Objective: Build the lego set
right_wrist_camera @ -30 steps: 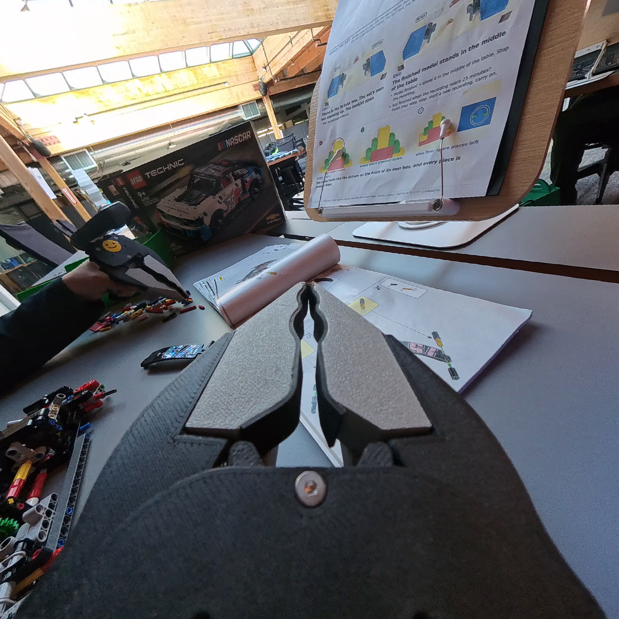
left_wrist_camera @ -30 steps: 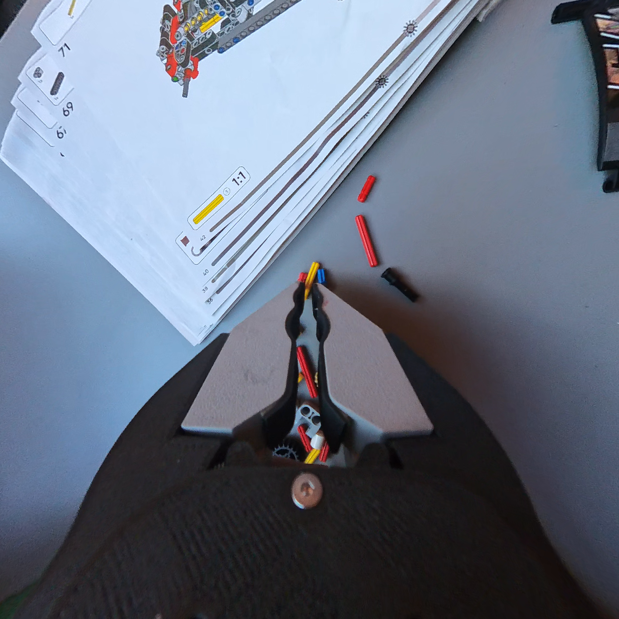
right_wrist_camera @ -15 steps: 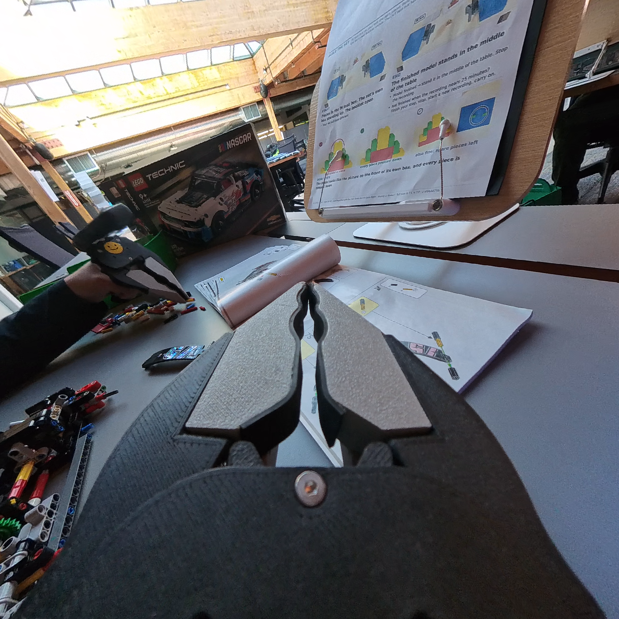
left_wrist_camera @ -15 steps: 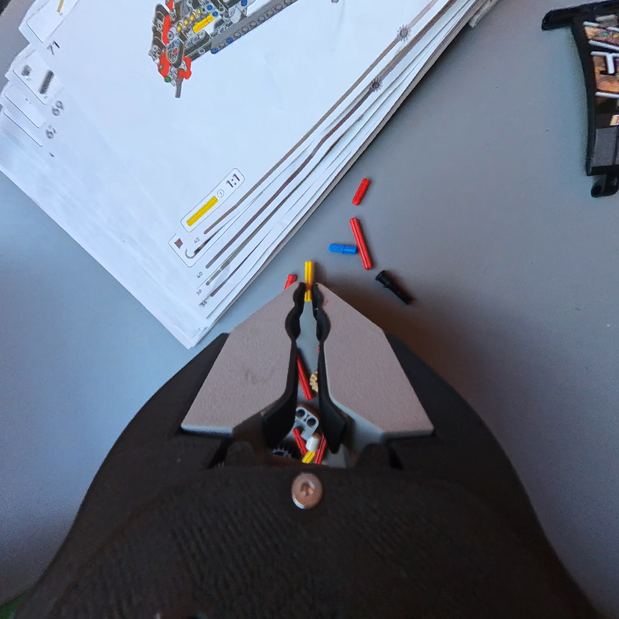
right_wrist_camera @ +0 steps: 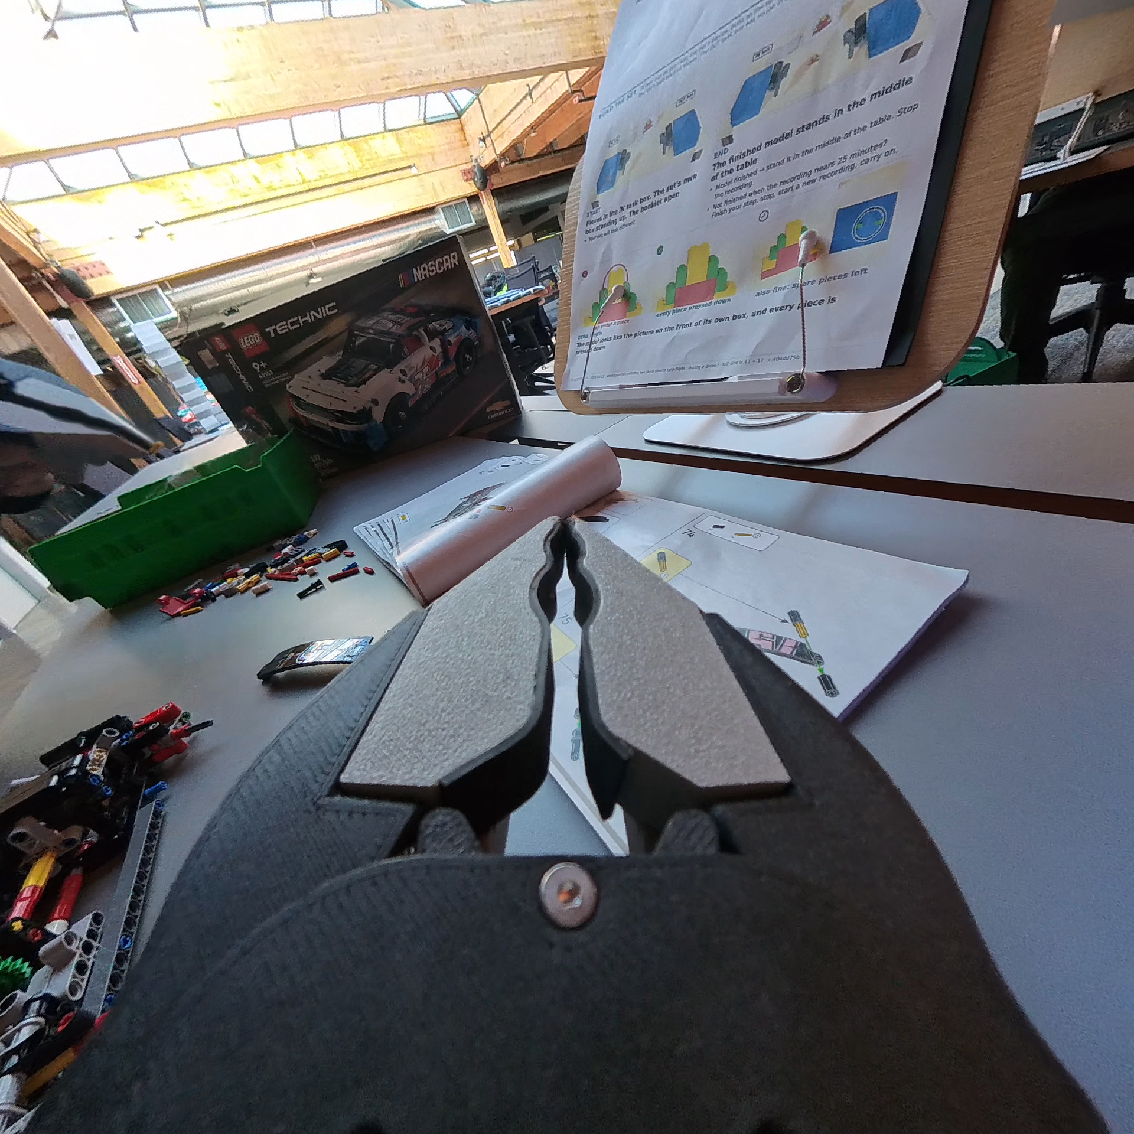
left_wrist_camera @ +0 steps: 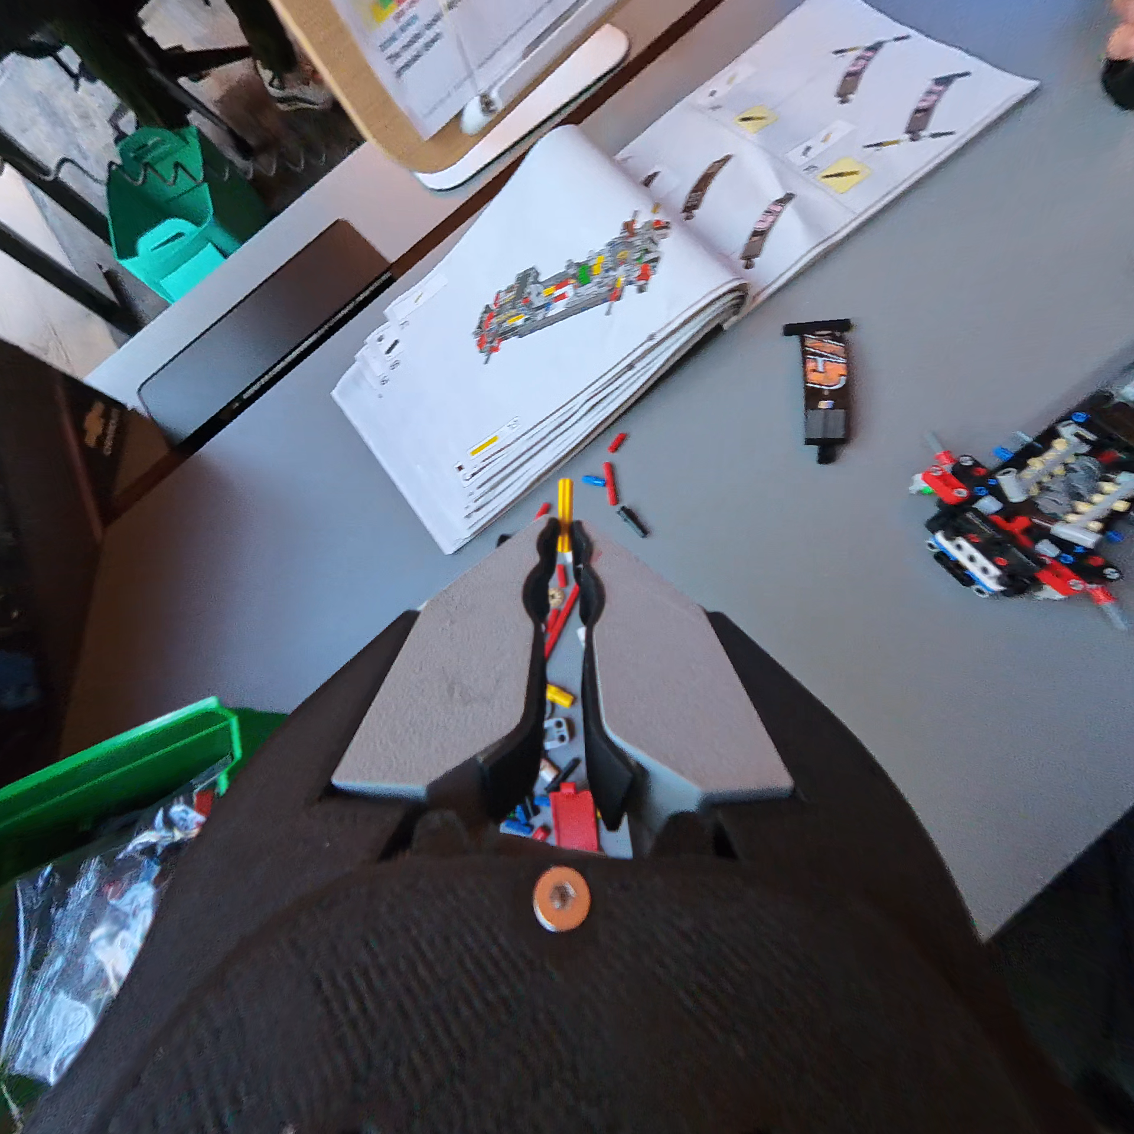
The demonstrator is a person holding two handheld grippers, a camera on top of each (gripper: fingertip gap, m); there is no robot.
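Pinching a yellow axle point(left_wrist_camera: 564, 509) at its near end, the left gripper point(left_wrist_camera: 564, 534) is raised above the grey table point(left_wrist_camera: 859, 705), the axle jutting forward past the fingertips; below and beside it lie loose pieces: red axles point(left_wrist_camera: 609, 483), blue pin point(left_wrist_camera: 593, 480), black pin point(left_wrist_camera: 632, 521); just left, the open instruction booklet point(left_wrist_camera: 552, 343); right, a stickered black panel point(left_wrist_camera: 827, 386) and a part-built model point(left_wrist_camera: 1031, 528); near left, a green bin point(left_wrist_camera: 123, 767). Right gripper point(right_wrist_camera: 563, 528): tips pressed together on nothing, above the booklet's right page point(right_wrist_camera: 798, 589); beyond, a set box point(right_wrist_camera: 356, 350) and a document stand point(right_wrist_camera: 767, 202)
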